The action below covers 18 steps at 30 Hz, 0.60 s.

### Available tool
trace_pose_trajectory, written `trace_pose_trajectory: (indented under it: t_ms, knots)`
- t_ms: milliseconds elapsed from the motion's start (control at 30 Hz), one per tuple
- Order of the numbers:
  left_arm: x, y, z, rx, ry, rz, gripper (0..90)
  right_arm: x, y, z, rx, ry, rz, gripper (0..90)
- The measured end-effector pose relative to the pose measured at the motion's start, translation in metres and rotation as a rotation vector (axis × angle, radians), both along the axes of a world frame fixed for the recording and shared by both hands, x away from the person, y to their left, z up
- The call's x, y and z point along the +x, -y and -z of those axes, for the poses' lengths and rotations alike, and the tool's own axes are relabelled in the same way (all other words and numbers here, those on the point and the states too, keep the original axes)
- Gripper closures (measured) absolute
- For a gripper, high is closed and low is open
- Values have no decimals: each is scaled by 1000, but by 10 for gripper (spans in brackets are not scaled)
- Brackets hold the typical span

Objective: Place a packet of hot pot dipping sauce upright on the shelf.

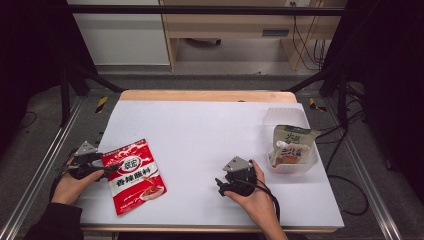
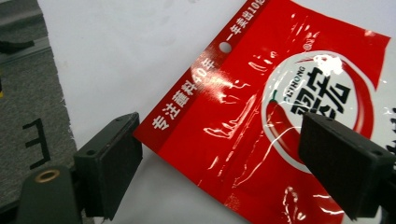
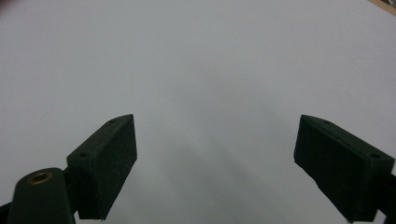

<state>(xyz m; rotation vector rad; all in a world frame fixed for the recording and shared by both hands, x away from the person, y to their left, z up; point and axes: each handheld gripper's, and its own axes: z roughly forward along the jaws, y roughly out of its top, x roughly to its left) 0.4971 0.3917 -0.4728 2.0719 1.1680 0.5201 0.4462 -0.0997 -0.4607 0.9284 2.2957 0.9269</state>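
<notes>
The red sachet (image 1: pixel 134 176) lies at the desk's (image 1: pixel 200 130) front-left corner between the left gripper's (image 2: pixel 219 163) spread jaws, while the right gripper (image 3: pixel 215 163), equally agape, rests over bare white mid-front.

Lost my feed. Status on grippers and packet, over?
Left gripper open, jaws straddling red packet, not clamped. Right gripper open over bare table. Pouch sits in clear tub, far right. Nothing in the way.
</notes>
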Motion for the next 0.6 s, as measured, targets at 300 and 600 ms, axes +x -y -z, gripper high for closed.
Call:
trace_pose_trajectory:
  t_ms: [300,600]
  knots:
    - [-8,4,-8,-39,18,17,183,0,0,0,-11,0,0,138]
    - [-16,9,-13,-63,-3,54,254,-1,0,1,-25,3,-7,138]
